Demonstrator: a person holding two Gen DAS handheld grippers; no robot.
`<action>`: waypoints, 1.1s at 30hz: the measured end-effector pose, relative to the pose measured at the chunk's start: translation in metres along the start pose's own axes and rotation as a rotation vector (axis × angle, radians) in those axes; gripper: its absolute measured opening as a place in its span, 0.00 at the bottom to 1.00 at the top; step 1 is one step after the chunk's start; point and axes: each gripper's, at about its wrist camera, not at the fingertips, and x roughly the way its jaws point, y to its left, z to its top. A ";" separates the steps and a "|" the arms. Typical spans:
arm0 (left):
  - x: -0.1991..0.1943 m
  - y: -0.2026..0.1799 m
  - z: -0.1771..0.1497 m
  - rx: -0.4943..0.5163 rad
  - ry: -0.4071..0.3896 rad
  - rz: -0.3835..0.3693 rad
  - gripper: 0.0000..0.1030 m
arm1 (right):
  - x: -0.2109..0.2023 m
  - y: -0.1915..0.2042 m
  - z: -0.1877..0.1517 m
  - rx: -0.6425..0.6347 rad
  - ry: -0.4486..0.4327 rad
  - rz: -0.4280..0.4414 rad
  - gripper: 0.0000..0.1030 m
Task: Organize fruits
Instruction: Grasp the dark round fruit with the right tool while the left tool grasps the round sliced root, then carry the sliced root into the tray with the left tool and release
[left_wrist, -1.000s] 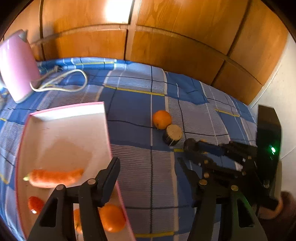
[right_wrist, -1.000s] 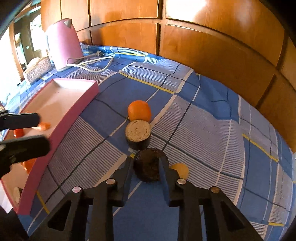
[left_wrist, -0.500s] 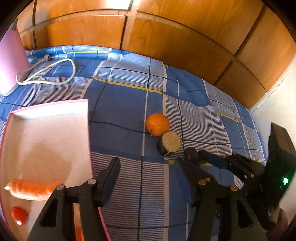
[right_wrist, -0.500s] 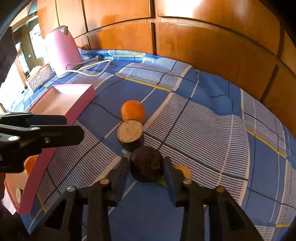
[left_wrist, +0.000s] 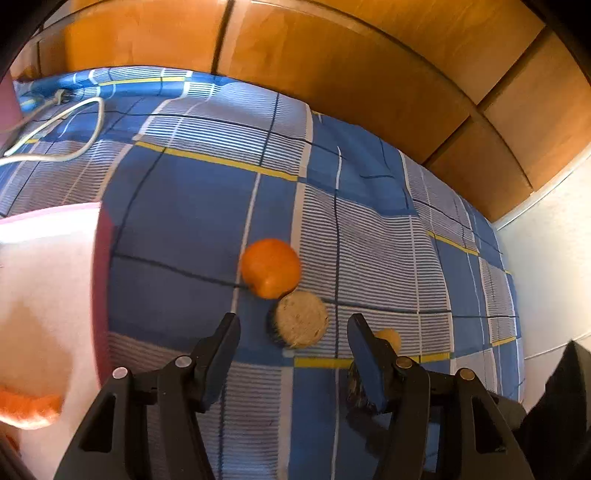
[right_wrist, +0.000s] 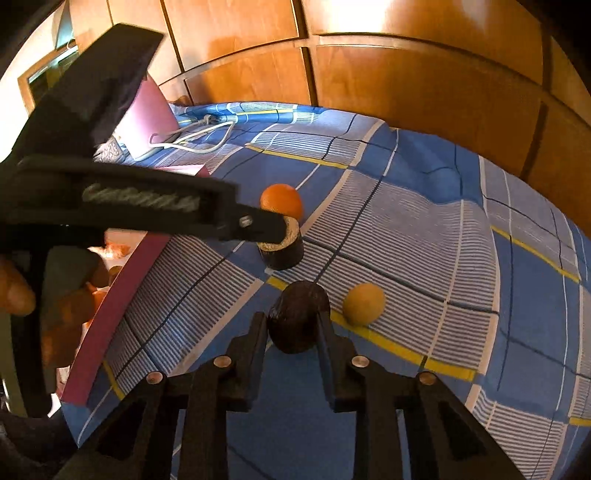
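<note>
the right gripper (right_wrist: 291, 325) is pinching a dark brown fruit (right_wrist: 297, 317) low over the checked cloth (right_wrist: 424, 229); its jaws eased a little and then closed again on the fruit, and the pads now press both its sides. the left gripper (left_wrist: 293, 332) is spread, with nothing between its jaws. the cut piece (left_wrist: 301, 324), pale face up, lies just ahead of its fingertips, roughly on the line between them, and from the right wrist view one finger (right_wrist: 258, 225) hangs over that piece's top; whether it touches cannot be told. the orange (left_wrist: 270, 267) sits just beyond, touching the cut piece on the far side, so a reach that runs long would likely nudge it. a small yellow fruit (right_wrist: 364, 304) lies to the right, near the dark fruit. the pink tray (left_wrist: 99, 280) is on the left with a carrot (left_wrist: 27, 406) in it. the left hand is plainly the nearer one to the cut piece, and the piece stands short and upright, so the likely move is a drop straight down around it.
</note>
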 end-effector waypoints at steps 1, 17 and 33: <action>0.002 -0.001 0.001 0.003 0.000 0.006 0.58 | 0.000 0.000 -0.001 0.003 -0.002 0.001 0.28; 0.004 0.007 -0.015 0.031 -0.007 0.026 0.37 | 0.004 -0.006 0.000 0.077 -0.018 0.011 0.39; -0.040 0.016 -0.060 0.053 -0.054 0.036 0.37 | 0.016 -0.002 -0.003 0.099 0.009 -0.070 0.24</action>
